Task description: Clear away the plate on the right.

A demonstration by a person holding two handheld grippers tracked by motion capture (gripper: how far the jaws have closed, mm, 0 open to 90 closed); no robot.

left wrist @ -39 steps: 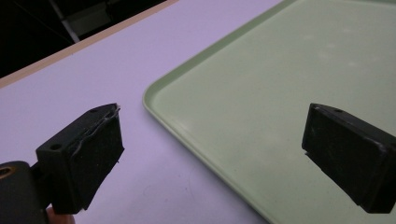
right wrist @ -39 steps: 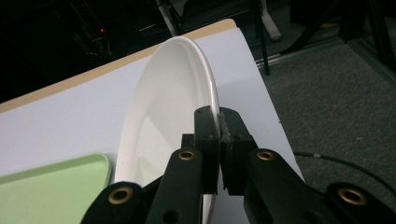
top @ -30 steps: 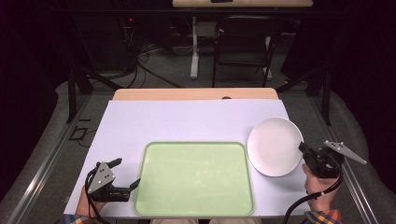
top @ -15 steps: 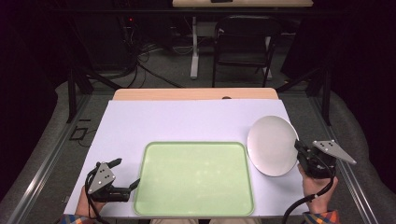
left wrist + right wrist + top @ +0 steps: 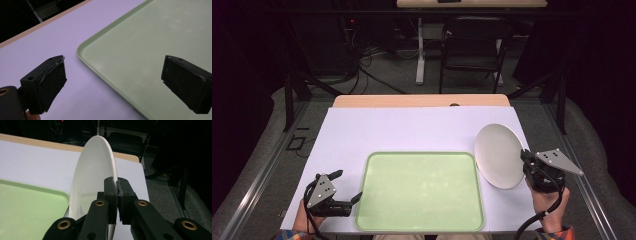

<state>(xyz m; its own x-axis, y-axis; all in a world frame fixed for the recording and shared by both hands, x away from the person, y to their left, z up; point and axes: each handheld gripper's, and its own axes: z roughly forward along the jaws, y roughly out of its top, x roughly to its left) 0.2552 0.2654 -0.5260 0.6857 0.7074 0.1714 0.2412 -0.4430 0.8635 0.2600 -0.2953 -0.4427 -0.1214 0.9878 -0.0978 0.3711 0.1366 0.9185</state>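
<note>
Your right gripper (image 5: 117, 192) has its two black jaws pinched tight on the rim of the white plate (image 5: 93, 175), with only the thin edge of the plate between the pads. In the right gripper view the plate stands almost on edge, its face turned toward the green tray (image 5: 27, 205) and its top rim reaching up past the far edge of the table. From the high view the same plate (image 5: 498, 155) hangs tilted in the right gripper (image 5: 526, 162), just beside the right side of the tray (image 5: 419, 192) and over the white sheet (image 5: 412, 130) that covers the table. Your right hand (image 5: 549, 200) sits near the right edge of that sheet. Your left gripper (image 5: 112, 82) has its jaws spread wide with nothing between them; one pad is over the white sheet (image 5: 50, 45) and the other over the tray (image 5: 150, 42), so they straddle the tray's rounded corner. In the high view the left gripper (image 5: 348, 186) lies low at the tray's near left corner, pointing toward it.
</note>
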